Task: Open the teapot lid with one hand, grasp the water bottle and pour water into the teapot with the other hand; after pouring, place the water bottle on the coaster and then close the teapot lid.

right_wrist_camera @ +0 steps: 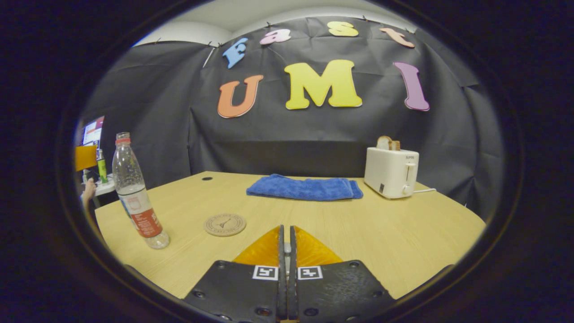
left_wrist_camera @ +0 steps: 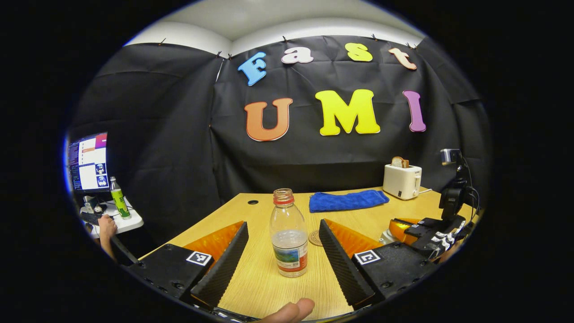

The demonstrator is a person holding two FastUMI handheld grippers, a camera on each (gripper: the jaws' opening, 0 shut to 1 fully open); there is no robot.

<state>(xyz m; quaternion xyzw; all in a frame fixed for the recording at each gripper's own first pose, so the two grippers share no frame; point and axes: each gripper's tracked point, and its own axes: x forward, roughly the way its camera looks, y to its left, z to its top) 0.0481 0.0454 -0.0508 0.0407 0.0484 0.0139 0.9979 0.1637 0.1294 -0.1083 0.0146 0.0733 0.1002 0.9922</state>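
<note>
On the table, bottle: the water bottle (left_wrist_camera: pixel 289 233) stands upright on the wooden table (left_wrist_camera: pixel 264 278), cap off, its open neck ringed by a red collar; it is clear plastic, roughly a third to half full, with a label band low on the body

Bottle handling: I judge it light and thin-walled, so it will dent under a hard squeeze and, being uncapped, could spill if tipped early; the smooth plastic may slip, so the label band or the body just above it looks the best place to take hold, low enough to keep it steady in the pour

Left gripper: the left gripper (left_wrist_camera: pixel 283 244) is spread wide, its two fingers (left_wrist_camera: pixel 224 264) standing either side of the bottle without touching it; the bottle sits between them, ready to be closed on

Right gripper: the right gripper (right_wrist_camera: pixel 287 244) has its fingers pressed together with nothing between them; in the left gripper view it sits off to the right over a small pale object I cannot make out, which may be the teapot

Coaster: the round coaster (right_wrist_camera: pixel 225 224) lies flat just behind and beside the bottle, apart from it; it is bare and ready to take the bottle after pouring

Farther out: a folded blue towel (right_wrist_camera: pixel 305 187) lies toward the back of the table; a white toaster (right_wrist_camera: pixel 392 172) with toast in it stands at the back right; a side stand at the far left holds a monitor (left_wrist_camera: pixel 89 162) and a green bottle (left_wrist_camera: pixel 119 197)
</note>
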